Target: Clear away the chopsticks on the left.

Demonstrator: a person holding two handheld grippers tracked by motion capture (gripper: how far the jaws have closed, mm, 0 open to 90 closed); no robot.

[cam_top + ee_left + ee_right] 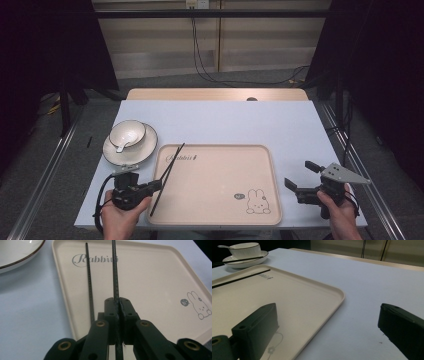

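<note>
Black chopstick [114, 270], pinched in the left claw [117, 306] and held above the cream tray [220, 200] beside its mate [89, 277], seemingly for placement; right claw [303, 176] waits spread.

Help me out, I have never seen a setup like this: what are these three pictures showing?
A person sits at a table with a hand-held two-jaw gripper in each hand. One camera looks down from above; the other two ride on the grippers. The left gripper is shut on one black chopstick; a second chopstick lies on the beige tray. The right gripper is open and holds nothing. Left of the tray, a bowl with a spoon sits on a plate.
</note>
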